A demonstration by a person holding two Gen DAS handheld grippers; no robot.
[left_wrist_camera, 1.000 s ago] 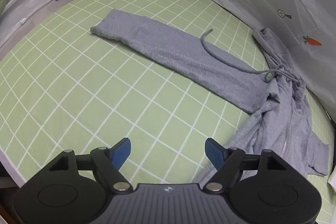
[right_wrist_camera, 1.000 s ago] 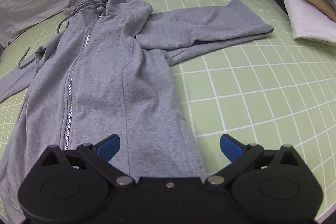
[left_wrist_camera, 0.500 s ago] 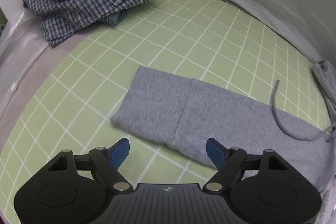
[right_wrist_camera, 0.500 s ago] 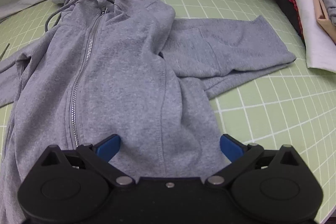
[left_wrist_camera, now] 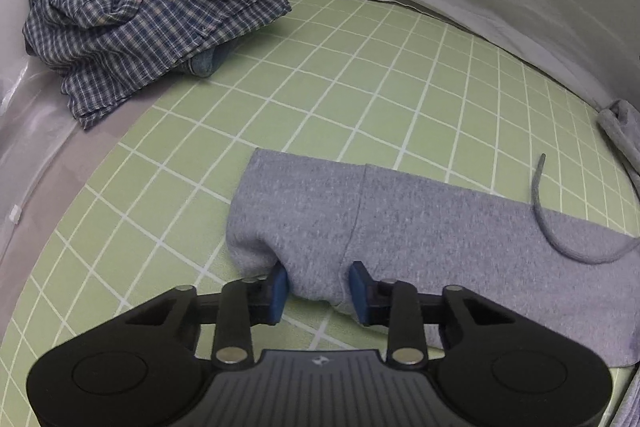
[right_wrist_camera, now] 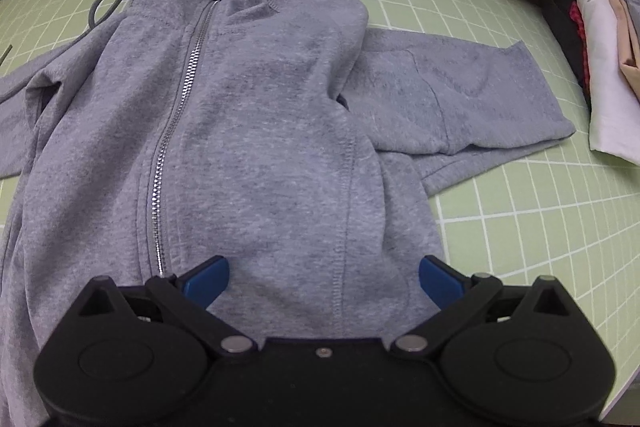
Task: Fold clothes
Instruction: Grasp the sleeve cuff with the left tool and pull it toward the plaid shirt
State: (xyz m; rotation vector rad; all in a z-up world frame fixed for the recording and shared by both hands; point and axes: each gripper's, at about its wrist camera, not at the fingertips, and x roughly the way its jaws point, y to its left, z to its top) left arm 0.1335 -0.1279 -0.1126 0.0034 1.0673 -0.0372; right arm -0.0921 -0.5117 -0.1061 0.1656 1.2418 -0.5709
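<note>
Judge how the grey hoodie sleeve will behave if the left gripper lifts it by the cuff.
The sleeve already bunches between the left gripper, so it is probably floppy and will drape. It looks like thick fleece, so likely grippy rather than slippery. The drawstring lying across it may slide off.

A green gridded mat (left_wrist_camera: pixel 360 75) carries a grey hoodie (right_wrist_camera: pixel 248 131) and a checked shirt (left_wrist_camera: pixel 140 11).

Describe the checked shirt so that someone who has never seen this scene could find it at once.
Look at the green mat with white grid lines, then at its far left corner in the left wrist view. There the checked shirt lies in a crumpled heap. Its blue and white check pattern sets it apart from the plain grey hoodie sleeve lying flat nearby.
</note>
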